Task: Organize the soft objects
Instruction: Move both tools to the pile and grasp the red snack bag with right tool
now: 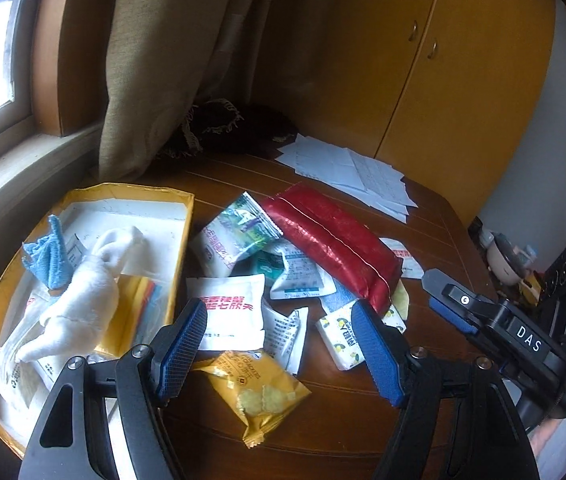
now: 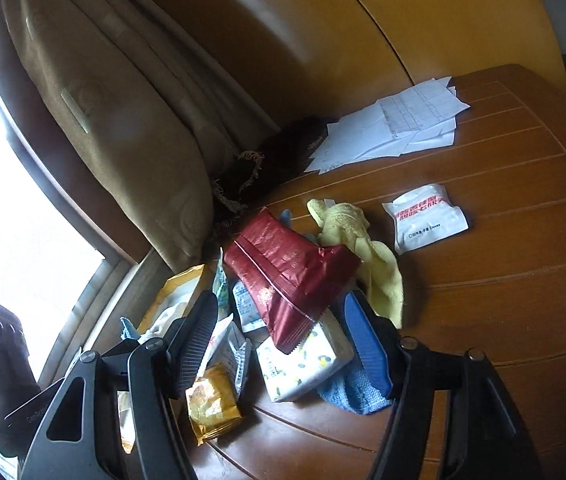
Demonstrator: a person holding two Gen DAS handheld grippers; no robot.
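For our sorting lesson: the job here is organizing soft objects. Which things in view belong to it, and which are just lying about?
Belonging to the job:
white plush toy, in the yellow tray
blue cloth, in the tray too
yellow cloth
red packet
tissue pack
yellow snack packet

Just lying about:
papers
curtain
cupboard

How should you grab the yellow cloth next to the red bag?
Probably pinch the yellow cloth at its bunched-up top, coming from above on the open table side. That part stands in raised folds, while the red bag crowds its other side.
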